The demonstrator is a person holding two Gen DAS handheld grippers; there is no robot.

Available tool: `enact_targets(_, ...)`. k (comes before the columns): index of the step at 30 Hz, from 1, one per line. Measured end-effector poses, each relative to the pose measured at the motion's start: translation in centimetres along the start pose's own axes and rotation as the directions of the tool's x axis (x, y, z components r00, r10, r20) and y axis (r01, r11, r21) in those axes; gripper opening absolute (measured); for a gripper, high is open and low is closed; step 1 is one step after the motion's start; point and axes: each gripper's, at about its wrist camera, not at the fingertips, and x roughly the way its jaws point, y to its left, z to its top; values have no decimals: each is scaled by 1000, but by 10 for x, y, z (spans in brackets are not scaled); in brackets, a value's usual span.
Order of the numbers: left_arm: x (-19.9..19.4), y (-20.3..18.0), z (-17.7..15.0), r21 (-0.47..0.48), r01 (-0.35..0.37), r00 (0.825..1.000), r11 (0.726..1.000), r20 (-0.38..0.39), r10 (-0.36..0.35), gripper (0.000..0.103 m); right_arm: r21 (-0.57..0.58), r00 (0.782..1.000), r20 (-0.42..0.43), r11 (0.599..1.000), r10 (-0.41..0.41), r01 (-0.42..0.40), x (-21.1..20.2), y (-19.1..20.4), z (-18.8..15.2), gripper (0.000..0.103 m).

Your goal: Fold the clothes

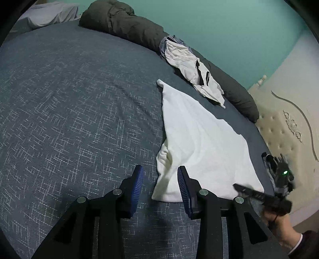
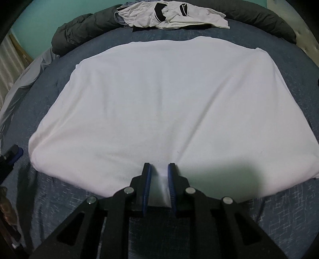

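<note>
Right gripper (image 2: 159,169): jaws narrowly parted and closing, with a raised pinch of the white garment (image 2: 159,103) standing between the blue pads (image 2: 148,179). Whether the pads already press the cloth cannot be told. The gripper sits at the garment's near hem, at 6 o'clock in the right wrist view.

Left gripper (image 1: 160,175): jaws released, holding nothing. Its right-hand pad (image 1: 182,185) lies over the near corner of the white garment (image 1: 199,139); the other pad is over bare bed cover (image 1: 69,109). Contact with the cloth cannot be confirmed.

The white garment lies spread flat on the blue, white-flecked bed cover (image 2: 289,215), with soft creases fanning out from the right gripper. In the left wrist view it runs from centre toward 4 o'clock, with a pointed end at about 12 o'clock of its outline.

Beyond it, at 12 o'clock in the right wrist view, a crumpled white garment with black trim (image 2: 175,16) rests partly on a dark grey rolled duvet (image 2: 79,31) along the far edge of the bed. The two white garments are apart.

In the left wrist view, at 4 o'clock, a person's hand (image 1: 279,221) holds the right gripper (image 1: 239,188), which is blurred. A cream tufted headboard (image 1: 279,129) stands at 3 o'clock against a teal wall (image 1: 229,29).
</note>
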Motion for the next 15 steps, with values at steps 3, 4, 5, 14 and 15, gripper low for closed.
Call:
enact_targets(3,1,4,0,-26,0,1000,1000,-4,0,39,10,999,36,1000,2,-2,-13,0,1,5)
enact_targets(4,1,5,0,-31,0,1000,1000,-7,-1,39,13,999,51,1000,2,-2,-18,0,1,3)
enact_targets(5,2,5,0,-34,0,1000,999,-9,-1,39,12,999,42,1000,4,-5,-17,1,-1,2)
enact_targets(14,5,5,-1,-43,4,1000,999,-21,-5,43,14,999,53,1000,-5,4,-14,4,-22,0)
enact_targets(15,5,4,0,-42,4,1000,999,-21,-5,43,10,998,62,1000,1,-2,-18,5,-24,0)
